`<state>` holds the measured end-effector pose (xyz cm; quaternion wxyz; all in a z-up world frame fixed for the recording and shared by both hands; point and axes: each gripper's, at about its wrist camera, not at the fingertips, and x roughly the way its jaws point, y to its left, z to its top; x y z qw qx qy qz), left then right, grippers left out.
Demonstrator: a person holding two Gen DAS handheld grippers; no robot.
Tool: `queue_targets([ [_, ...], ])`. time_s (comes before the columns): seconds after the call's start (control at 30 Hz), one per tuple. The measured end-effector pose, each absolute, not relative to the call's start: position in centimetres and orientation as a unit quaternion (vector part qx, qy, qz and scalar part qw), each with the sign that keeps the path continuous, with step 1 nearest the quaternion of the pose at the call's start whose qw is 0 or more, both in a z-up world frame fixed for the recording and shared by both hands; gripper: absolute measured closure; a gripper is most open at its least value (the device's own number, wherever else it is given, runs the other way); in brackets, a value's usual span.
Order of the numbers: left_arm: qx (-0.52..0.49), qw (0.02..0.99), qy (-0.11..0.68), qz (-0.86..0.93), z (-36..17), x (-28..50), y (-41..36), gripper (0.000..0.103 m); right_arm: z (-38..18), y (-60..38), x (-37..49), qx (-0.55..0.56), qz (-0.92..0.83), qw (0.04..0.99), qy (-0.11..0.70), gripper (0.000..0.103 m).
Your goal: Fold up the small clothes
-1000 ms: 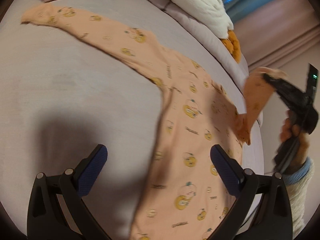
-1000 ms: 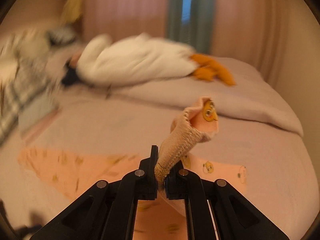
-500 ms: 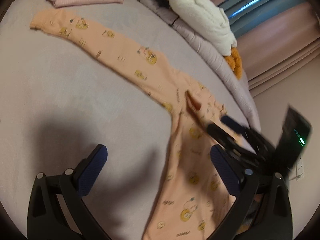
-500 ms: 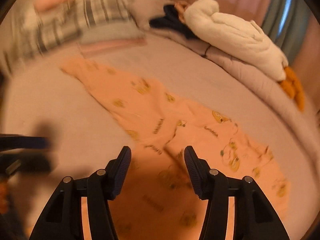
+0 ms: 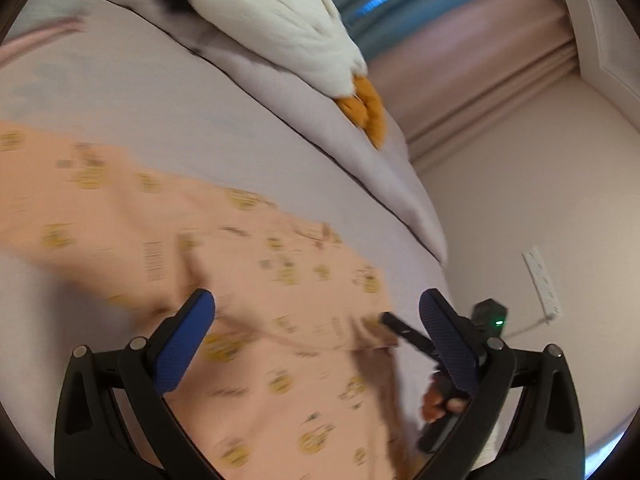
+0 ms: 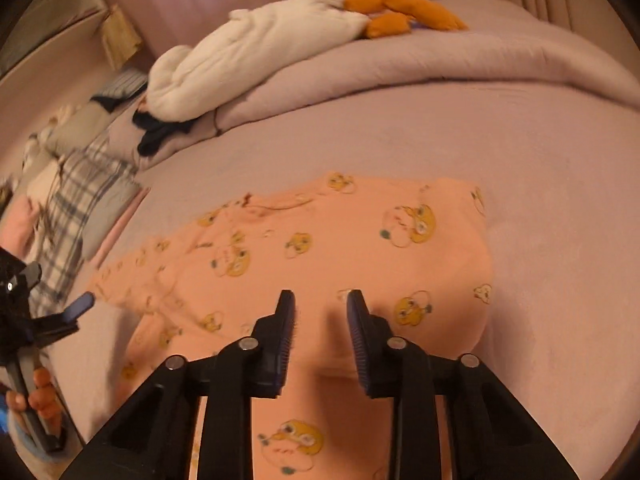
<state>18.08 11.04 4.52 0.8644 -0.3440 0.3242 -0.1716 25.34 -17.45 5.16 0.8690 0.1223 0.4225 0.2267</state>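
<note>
1. The right gripper [image 6: 320, 312] hangs low over the peach garment [image 6: 360, 248], its jaws parted to a moderate gap with nothing between them; only cloth lies below.
2. The left gripper [image 5: 316, 328] is spread wide and empty, poised above the same garment [image 5: 248, 280] near its middle. The right gripper's dark tip [image 5: 404, 332] shows at the cloth's right edge in this view, though blur hides whether it touches.
3. The garment, printed with small yellow figures, lies on the bed [image 6: 540, 152]; its right side looks doubled inward to a straight edge, while a long sleeve [image 5: 60, 200] trails out flat to the left.
4. Judged from this, one sleeve fold seems laid down and the other is pending.
5. Next would likely be pinching the outstretched sleeve near its end and carrying it across the body without dragging the rest.
6. Farther off sit a white plush toy [image 6: 256, 52] on a rolled duvet [image 6: 460, 64] and a plaid stack [image 6: 76, 200].
</note>
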Motion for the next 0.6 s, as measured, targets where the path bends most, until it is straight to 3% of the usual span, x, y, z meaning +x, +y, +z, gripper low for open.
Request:
queue_targets([
  [0.17,-0.319,0.848,0.382,-0.179,2.2,22.4,7.5,0.019,3.1,-18.4,25.5,0.161,0.217,0.860,0.433,0.074],
  [0.27,-0.301,0.842,0.427,-0.133,-0.6,23.6,7.4,0.021,1.7,-20.0,25.3,0.172,0.202,0.853,0.449,0.074],
  [0.3,-0.303,0.839,0.436,-0.122,-1.4,23.8,7.6,0.024,1.3,-20.5,25.4,0.173,0.193,0.854,0.451,0.079],
  [0.33,-0.313,0.836,0.433,-0.125,-2.0,23.6,7.9,0.033,1.1,-21.3,25.4,0.177,0.188,0.855,0.450,0.095],
  [0.37,-0.318,0.838,0.424,-0.131,-2.0,23.3,8.0,0.036,0.8,-22.1,25.4,0.184,0.180,0.855,0.451,0.101],
  [0.43,-0.334,0.832,0.420,-0.142,-1.9,23.0,8.4,0.035,0.9,-23.1,25.3,0.203,0.170,0.854,0.449,0.103],
  [0.5,-0.343,0.832,0.413,-0.139,-1.1,22.4,9.2,0.028,1.8,-22.7,25.0,0.190,0.157,0.861,0.445,0.103],
  [0.57,-0.345,0.841,0.397,-0.123,-0.6,21.0,10.7,0.016,2.7,-22.2,24.1,0.163,0.149,0.872,0.437,0.098],
  [0.6,-0.352,0.846,0.384,-0.114,-0.1,20.2,11.7,0.014,3.2,-22.0,23.6,0.150,0.147,0.877,0.432,0.090],
])
